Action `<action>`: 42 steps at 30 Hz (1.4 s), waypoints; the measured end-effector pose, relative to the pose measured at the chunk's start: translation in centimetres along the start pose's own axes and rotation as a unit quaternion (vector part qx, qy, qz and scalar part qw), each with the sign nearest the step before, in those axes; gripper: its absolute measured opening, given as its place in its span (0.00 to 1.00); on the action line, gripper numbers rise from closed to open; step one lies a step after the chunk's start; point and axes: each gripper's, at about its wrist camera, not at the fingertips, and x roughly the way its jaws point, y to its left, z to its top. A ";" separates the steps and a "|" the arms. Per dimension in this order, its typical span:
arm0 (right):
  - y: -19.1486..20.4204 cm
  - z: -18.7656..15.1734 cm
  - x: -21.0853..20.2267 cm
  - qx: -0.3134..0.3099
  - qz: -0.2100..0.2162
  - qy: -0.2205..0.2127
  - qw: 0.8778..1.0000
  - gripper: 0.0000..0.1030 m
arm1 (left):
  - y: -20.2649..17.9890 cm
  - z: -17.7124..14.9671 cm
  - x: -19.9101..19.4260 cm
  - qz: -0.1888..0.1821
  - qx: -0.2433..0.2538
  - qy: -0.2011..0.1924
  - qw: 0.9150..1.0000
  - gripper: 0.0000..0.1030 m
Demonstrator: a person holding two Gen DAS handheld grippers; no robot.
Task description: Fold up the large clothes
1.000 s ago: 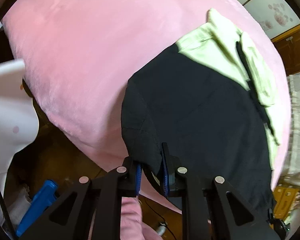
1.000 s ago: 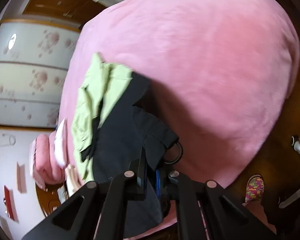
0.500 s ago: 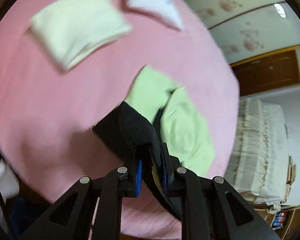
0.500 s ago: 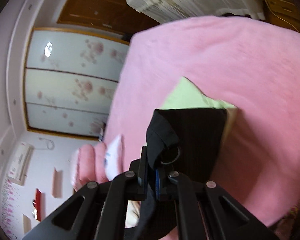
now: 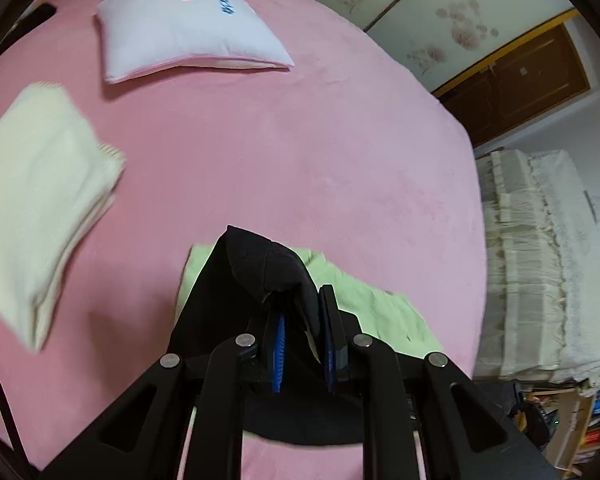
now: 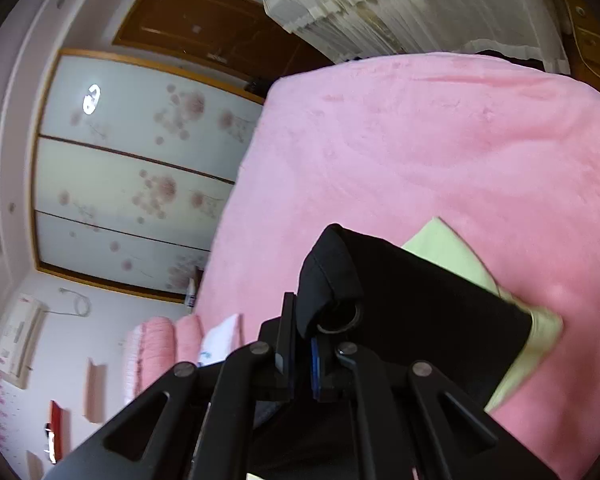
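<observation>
A large garment, black with a light green part, lies on the pink bed. In the left wrist view my left gripper (image 5: 302, 316) is shut on a bunched black corner of the garment (image 5: 260, 264), with the green part (image 5: 376, 308) lying beyond it. In the right wrist view my right gripper (image 6: 302, 340) is shut on another black corner of the garment (image 6: 420, 300), which carries a metal ring (image 6: 342, 316). The black cloth is folded over the green part (image 6: 448, 248), which sticks out at the far edge.
The pink bed cover (image 5: 300, 140) spreads wide beyond the garment. A folded cream cloth (image 5: 40, 192) lies at the left and a white pillow (image 5: 188, 32) at the far end. White curtains (image 5: 540, 260) and flowered wardrobe doors (image 6: 140, 180) stand past the bed.
Both grippers have carried the black end of the garment up and forward over the green part, folding it. The views have swung from the bed's near edge toward its far end.
</observation>
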 end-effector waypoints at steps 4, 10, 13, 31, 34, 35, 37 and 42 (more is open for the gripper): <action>-0.4 2.0 4.8 -0.024 -0.034 0.009 0.999 0.04 | -1.1 2.1 4.9 0.001 0.010 0.001 1.000 0.13; -1.4 4.0 11.5 -0.064 -0.098 0.040 0.992 0.13 | -2.0 3.2 8.8 0.062 0.062 -0.030 0.996 0.63; -2.5 3.8 12.6 -0.085 -0.105 0.045 0.990 0.23 | -0.9 2.3 7.8 0.077 0.088 -0.062 0.991 0.79; -12.9 -3.3 4.2 -0.327 -0.220 0.118 0.912 0.56 | 10.0 -11.8 12.1 0.191 0.120 0.084 0.971 0.78; -13.2 -4.1 3.7 -0.333 -0.203 0.123 0.913 0.56 | 9.4 -12.4 11.9 0.173 0.138 0.064 0.973 0.28; -13.3 -4.3 3.7 -0.335 -0.202 0.124 0.912 0.56 | 9.1 -12.8 12.1 0.166 0.136 0.065 0.974 0.20; -13.4 -4.5 4.2 -0.336 -0.201 0.132 0.911 0.56 | 9.0 -13.3 12.1 0.175 0.135 0.060 0.973 0.11; -13.3 -5.3 5.1 -0.328 -0.188 0.150 0.914 0.56 | 9.9 -15.5 11.5 0.193 0.122 0.052 0.972 0.03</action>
